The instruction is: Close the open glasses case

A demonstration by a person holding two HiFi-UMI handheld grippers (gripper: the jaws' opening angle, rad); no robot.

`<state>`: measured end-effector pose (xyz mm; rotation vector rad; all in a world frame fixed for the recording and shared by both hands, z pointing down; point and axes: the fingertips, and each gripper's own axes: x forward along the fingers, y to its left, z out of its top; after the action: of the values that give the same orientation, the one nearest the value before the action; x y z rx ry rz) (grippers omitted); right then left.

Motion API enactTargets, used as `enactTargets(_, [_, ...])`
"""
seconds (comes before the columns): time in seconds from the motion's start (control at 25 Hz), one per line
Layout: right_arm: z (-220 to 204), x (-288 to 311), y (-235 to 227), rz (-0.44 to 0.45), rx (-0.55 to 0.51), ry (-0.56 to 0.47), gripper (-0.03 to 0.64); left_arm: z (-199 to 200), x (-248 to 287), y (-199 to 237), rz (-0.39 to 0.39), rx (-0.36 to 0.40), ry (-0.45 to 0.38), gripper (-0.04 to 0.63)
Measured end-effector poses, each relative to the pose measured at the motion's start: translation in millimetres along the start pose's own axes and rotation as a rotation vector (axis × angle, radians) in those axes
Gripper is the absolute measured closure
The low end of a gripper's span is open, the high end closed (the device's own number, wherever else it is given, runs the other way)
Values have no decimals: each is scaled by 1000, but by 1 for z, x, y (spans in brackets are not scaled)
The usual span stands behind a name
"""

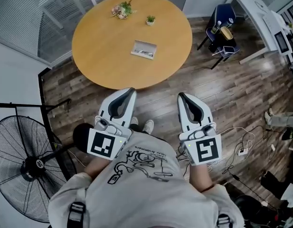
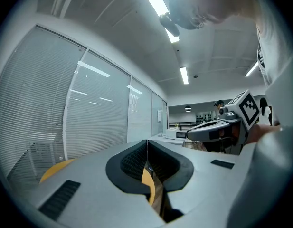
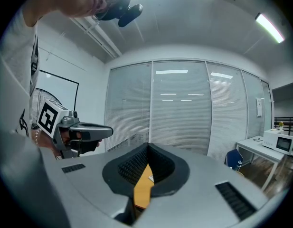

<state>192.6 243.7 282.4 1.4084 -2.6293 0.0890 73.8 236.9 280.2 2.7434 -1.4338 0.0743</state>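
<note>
- The round table (image 1: pixel 96 42) has a smooth, honey-coloured wooden top and stands on dark plank flooring.
- The glasses case (image 1: pixel 144 49) lies open and flat on the table, a little right of its centre. It is a pale grey rectangular shell, and what it holds is too small to make out.
- At the table's far edge lies a small bunch of flowers (image 1: pixel 122 9), pinkish with green leaves. Just to its right is a tiny green plant (image 1: pixel 150 19) in a pale pot.
- The left gripper (image 1: pixel 132 90) is a smooth white shell with ribbed black pads. It is held off the table's near edge, jaws pressed together with nothing between them (in its own view the tips meet in a thin seam).
- The right gripper (image 1: pixel 181 95) has the same build and sits beside the left one, also short of the table. Its jaws are closed together and empty.
- Right of the table, a blue chair (image 1: pixel 222 30) carries several small things on its seat.
- Left of the table and nearer the person stands a black wire-caged fan (image 1: pixel 27 167).
</note>
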Motion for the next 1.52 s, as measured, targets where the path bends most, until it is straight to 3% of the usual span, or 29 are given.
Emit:
enactTargets(0.2, [-12,5,0,-4,5,59,609,-5,2,8,8,-9,8,571])
enactTargets(0.36, [0,18,-3,7,2,4,608,-5,10,14,3,-13,10,571])
enactTargets(0.56, [0,33,-8,-1,-8,30,609,-4,21,27,1,-16,-3,571])
enactTargets(0.84, [11,60,-17,-16,10,-21,609,-1,40,48,0,-14,-13,571])
enactTargets(1.12, [8,90,-29,9,-29,43,609,1,65,72,5,-20,-15,571])
enactTargets(1.36, [25,120,-43,-2,7,-44,608,3,86,92,13,-22,-16,571])
enactTargets(1.52, [29,142,-51,5,-6,-26,609,5,103,109,7,-20,-19,571])
